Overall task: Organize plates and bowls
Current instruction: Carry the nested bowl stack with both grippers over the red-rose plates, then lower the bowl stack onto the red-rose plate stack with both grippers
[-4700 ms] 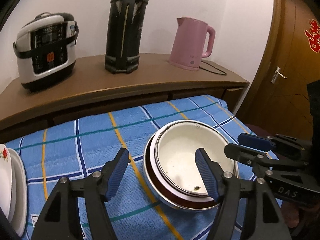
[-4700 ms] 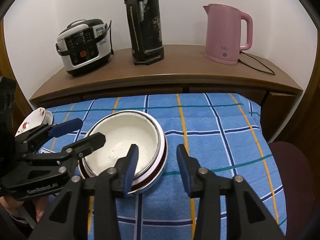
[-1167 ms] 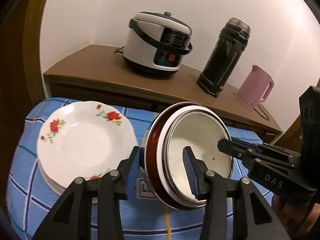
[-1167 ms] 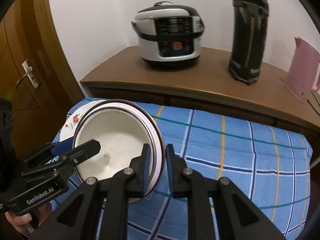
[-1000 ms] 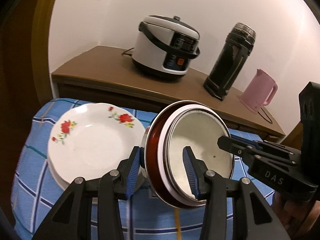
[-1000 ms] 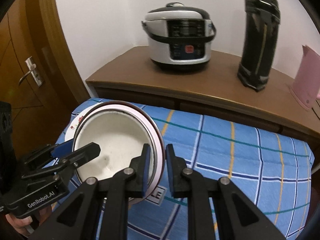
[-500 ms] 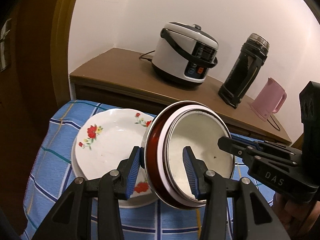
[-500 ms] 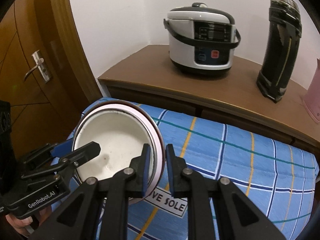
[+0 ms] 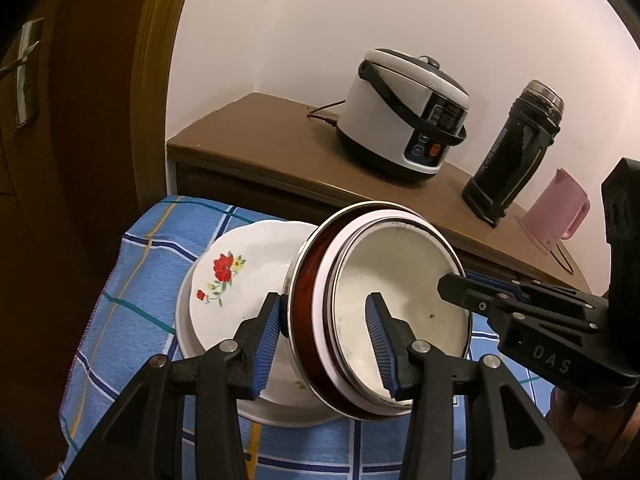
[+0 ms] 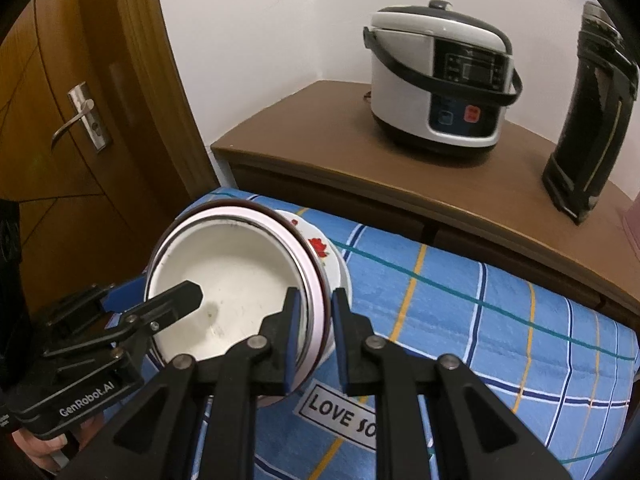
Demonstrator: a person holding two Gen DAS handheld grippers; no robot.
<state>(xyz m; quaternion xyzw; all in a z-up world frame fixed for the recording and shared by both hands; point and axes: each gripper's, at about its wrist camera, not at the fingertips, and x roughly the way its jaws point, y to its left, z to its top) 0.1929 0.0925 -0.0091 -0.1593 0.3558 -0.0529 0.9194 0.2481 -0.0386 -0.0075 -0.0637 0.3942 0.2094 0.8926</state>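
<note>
we hold the nested stack of white enamel bowls with a dark red outer wall [image 9: 384,312] between both grippers, tilted above the white flower-printed plates [image 9: 240,280] on the blue checked cloth [image 10: 480,320]. the left gripper [image 9: 324,344] has its jaws closed on the near-left rim; the right gripper [image 10: 312,332] has its jaws nearly closed on the opposite rim. the risk, as we judge it: the smooth tilted rim slips, or the bowls land off-centre and chip the plates.
</note>
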